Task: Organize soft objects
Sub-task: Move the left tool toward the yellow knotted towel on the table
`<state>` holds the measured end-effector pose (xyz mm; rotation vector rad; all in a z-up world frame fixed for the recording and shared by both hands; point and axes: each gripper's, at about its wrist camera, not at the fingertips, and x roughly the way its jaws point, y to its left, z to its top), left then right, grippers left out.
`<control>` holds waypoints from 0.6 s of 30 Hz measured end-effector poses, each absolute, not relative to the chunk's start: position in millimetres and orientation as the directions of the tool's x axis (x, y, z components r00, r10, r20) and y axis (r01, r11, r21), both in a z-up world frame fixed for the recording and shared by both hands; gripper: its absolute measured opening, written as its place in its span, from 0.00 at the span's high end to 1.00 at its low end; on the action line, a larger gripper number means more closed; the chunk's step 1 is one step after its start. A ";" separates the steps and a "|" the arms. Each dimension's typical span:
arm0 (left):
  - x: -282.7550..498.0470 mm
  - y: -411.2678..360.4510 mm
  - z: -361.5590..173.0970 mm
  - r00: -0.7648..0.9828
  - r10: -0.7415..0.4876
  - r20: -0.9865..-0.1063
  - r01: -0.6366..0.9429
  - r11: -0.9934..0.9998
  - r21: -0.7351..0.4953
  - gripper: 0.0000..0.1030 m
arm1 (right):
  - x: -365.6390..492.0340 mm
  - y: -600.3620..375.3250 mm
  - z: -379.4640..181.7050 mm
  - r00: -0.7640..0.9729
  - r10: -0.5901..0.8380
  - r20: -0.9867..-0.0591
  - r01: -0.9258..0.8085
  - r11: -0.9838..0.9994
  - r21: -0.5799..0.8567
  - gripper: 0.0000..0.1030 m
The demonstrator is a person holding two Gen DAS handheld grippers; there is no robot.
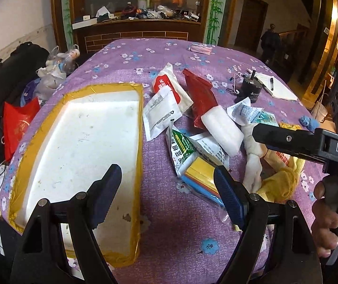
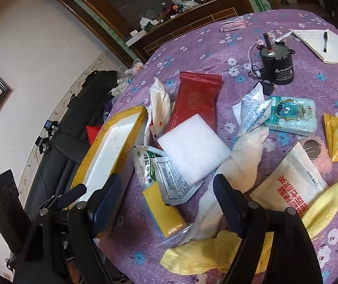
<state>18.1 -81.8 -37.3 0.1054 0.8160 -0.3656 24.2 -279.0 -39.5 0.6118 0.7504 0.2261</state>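
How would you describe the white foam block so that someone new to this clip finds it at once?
Start from the foam tray edged in yellow tape on the purple flowered tablecloth. In the heap of packets just beside it lies the long red pouch, and the white foam block rests across that pouch's near end. It alone there is thick, plain and unprinted; the packets around it are flat and lettered.

Red packet (image 1: 201, 99) partly hidden beneath foam block (image 1: 222, 130).
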 end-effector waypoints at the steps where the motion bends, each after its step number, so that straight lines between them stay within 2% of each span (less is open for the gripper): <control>1: 18.9 -82.2 -37.5 0.622 -0.279 -0.731 0.358 0.932 -0.052 0.21 | 23.7 -279.9 -39.6 0.719 0.398 -0.570 0.024 0.806 0.592 0.23; 14: 11.5 -90.2 -32.7 0.577 -0.341 -0.742 0.426 0.901 -0.083 0.21 | 2.9 -292.0 -41.0 0.776 0.387 -0.498 -0.001 0.790 0.613 0.23; 18: 9.7 -99.8 -37.2 0.557 -0.353 -0.752 0.438 0.894 -0.096 0.21 | -15.2 -305.0 -42.9 0.771 0.351 -0.531 0.043 0.804 0.593 0.22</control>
